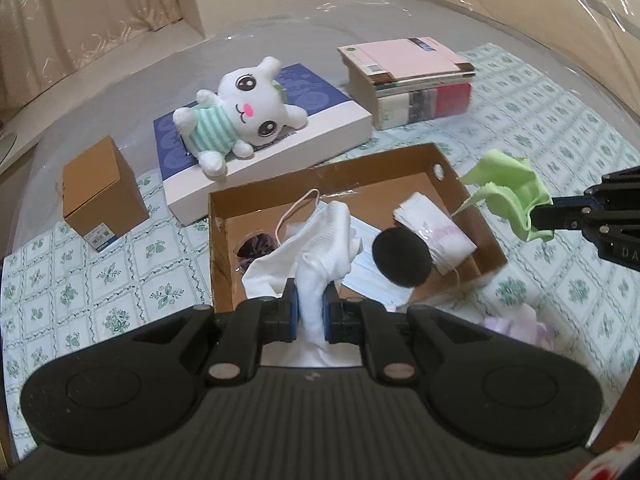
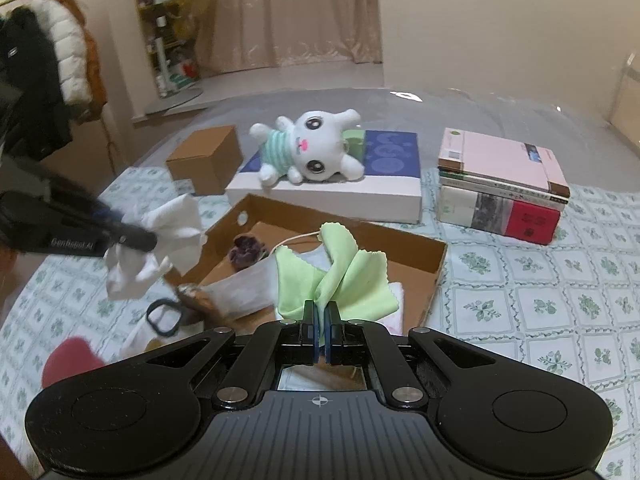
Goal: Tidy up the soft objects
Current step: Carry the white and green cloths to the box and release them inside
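My left gripper [image 1: 309,312] pinches limp ribbed white sock [image 1: 320,248]; right gripper [image 2: 320,330] clamps pinked-edge green cloth [image 2: 336,276], both above open cardboard box [image 1: 332,172].

We see a white sock [image 1: 316,248], crumpled and ribbed, pinched between the left gripper's [image 1: 311,312] pads and hanging above the near edge of the open cardboard box [image 1: 332,168]. A light green cloth [image 2: 340,276] with pinked edges bunches upward from the right gripper's [image 2: 320,316] closed pads, just beside the box's right wall. Inside the box lie a purple scrunchie [image 1: 256,246], a pale blue face mask [image 1: 368,276] with a peach ear loop, a black round puff [image 1: 402,258] and a folded white-and-pink cloth [image 1: 436,232]. A white plush bunny [image 1: 236,110] in a striped green shirt lies on its back on a flat blue-and-white box [image 1: 280,148] behind.
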Tool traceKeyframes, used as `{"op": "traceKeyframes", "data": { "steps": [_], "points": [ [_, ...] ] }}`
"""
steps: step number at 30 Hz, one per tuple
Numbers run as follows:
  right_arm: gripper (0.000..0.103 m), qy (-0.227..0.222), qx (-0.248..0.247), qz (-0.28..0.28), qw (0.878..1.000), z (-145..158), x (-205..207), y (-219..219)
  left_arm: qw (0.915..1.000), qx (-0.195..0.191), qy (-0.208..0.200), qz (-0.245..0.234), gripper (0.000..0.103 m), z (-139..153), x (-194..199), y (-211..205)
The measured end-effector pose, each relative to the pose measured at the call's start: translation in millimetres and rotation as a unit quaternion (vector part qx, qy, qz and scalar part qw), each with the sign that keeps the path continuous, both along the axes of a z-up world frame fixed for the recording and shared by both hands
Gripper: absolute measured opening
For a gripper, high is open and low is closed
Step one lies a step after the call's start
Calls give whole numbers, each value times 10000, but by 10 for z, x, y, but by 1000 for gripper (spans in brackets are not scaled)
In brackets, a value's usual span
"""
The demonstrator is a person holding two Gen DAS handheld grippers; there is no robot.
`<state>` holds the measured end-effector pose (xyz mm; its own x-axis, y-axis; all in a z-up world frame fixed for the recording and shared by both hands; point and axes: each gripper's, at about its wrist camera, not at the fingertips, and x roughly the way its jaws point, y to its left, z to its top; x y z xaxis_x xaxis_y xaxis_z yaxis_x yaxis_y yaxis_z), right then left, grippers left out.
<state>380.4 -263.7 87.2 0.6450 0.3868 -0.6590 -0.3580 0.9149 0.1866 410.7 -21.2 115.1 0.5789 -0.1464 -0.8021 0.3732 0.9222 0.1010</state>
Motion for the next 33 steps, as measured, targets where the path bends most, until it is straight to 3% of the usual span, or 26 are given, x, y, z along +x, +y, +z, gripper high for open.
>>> {"op": "traceKeyframes", "data": {
  "steps": [15, 33],
  "points": [
    [3, 404, 10, -242, 9989, -415, 709, 92, 9996, -37, 184, 225, 10, -455, 551, -35],
    [3, 611, -98, -181, 9979, -775, 972, 221, 9990, -86, 256, 358, 11, -715, 888, 1]
  ]
}}
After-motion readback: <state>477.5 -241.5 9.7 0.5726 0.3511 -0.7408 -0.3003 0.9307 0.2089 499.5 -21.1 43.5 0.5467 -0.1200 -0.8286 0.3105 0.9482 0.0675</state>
